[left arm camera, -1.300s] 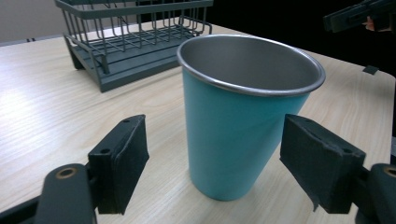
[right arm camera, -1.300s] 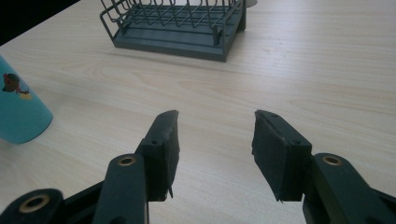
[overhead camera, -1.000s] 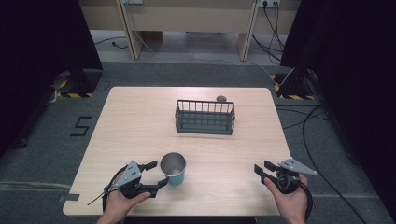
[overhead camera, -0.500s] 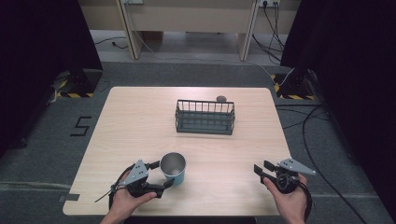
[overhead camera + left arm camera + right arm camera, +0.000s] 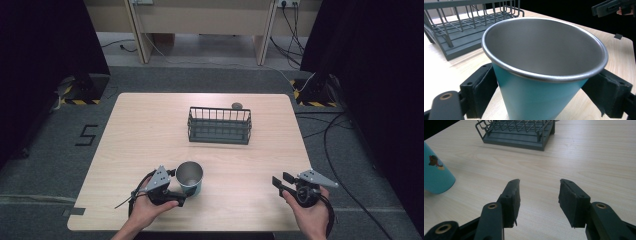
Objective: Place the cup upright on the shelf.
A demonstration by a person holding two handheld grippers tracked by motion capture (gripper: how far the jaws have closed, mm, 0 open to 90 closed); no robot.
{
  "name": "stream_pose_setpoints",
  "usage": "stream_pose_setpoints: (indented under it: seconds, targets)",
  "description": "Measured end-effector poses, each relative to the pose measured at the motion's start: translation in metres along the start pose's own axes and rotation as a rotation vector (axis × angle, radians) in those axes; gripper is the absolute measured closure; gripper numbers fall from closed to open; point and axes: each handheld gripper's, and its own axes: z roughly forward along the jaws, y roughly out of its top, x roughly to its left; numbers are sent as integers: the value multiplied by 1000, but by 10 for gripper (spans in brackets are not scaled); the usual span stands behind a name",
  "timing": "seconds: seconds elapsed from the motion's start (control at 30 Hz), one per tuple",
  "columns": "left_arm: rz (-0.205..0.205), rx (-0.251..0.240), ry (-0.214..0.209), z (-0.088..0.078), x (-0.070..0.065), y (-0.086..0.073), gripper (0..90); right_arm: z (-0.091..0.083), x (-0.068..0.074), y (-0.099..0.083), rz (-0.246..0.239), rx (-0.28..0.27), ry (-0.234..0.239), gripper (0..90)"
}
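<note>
A teal metal cup (image 5: 190, 176) with a steel inside stands upright on the wooden table (image 5: 150, 130) near its front edge. My left gripper (image 5: 181, 188) is open with its jaws on either side of the cup's lower body. In the left gripper view the cup (image 5: 536, 100) sits between the two black pads (image 5: 481, 87); the left pad is against it and a thin gap shows at the right one. My right gripper (image 5: 280, 178) is held at the front right, open and empty. In the right gripper view the cup (image 5: 435, 175) is far off to the left of the gripper (image 5: 539, 195).
A dark wire basket (image 5: 219, 125) stands empty in the middle of the table, beyond the cup. A small round grey object (image 5: 237, 105) lies just behind it. Bare wood lies between the basket and both grippers. The other gripper (image 5: 609, 7) shows at the top right of the left gripper view.
My left gripper has moved right, from beside the cup to having its jaws around it. The cup, the basket and the right gripper have stayed put.
</note>
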Motion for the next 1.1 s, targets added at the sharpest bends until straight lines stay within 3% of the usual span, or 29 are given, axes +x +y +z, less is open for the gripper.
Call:
stream_pose_setpoints:
  seconds: [0.4,0.63,1.1]
  targets:
    - [14,-8,-3,4,1,-3,152,1,1,0,-4,4,2,522]
    - [-7,-31,-1,4,3,-5,153,1,0,0,-3,3,3,522]
    - [-8,-70,15,-1,3,-3,153,1,1,0,-4,2,7,522]
